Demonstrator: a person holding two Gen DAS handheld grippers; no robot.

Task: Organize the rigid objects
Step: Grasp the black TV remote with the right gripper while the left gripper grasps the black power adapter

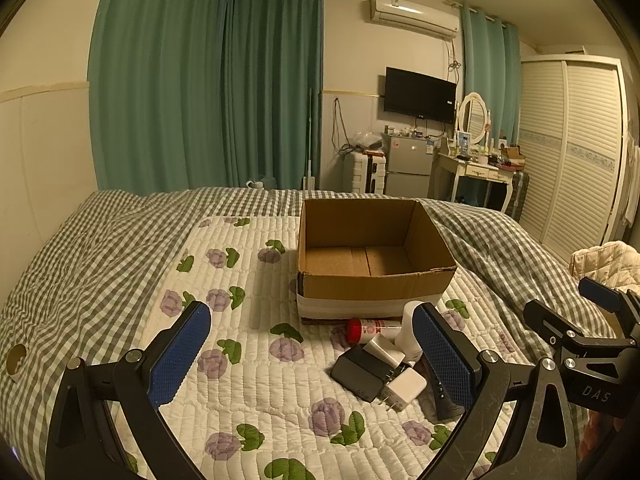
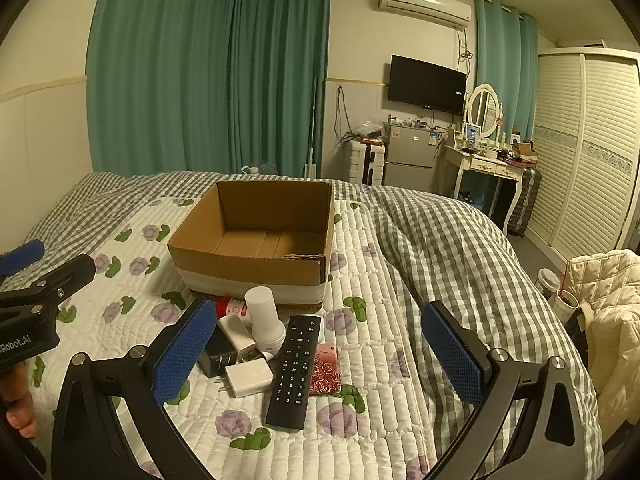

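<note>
An open, empty cardboard box [image 1: 376, 284] [image 2: 248, 268] stands on the quilted bed. In front of it lies a pile: a black remote [image 2: 294, 372], a white cylinder bottle [image 2: 264, 316] [image 1: 408, 328], a red-capped tube [image 1: 368, 330] [image 2: 232, 307], two white chargers [image 2: 248, 378] [image 1: 404, 390], a black charger [image 1: 360, 372] [image 2: 216, 354] and a pink rose-patterned case [image 2: 326, 368]. My left gripper [image 1: 312, 356] is open and empty, left of the pile. My right gripper [image 2: 320, 356] is open and empty, hovering over the remote.
A grey checked duvet [image 2: 440, 232] is bunched to the right of the box. A cream jacket [image 2: 608, 320] lies at the bed's right edge. Curtains, a fridge, a dressing table and a wardrobe stand beyond the bed.
</note>
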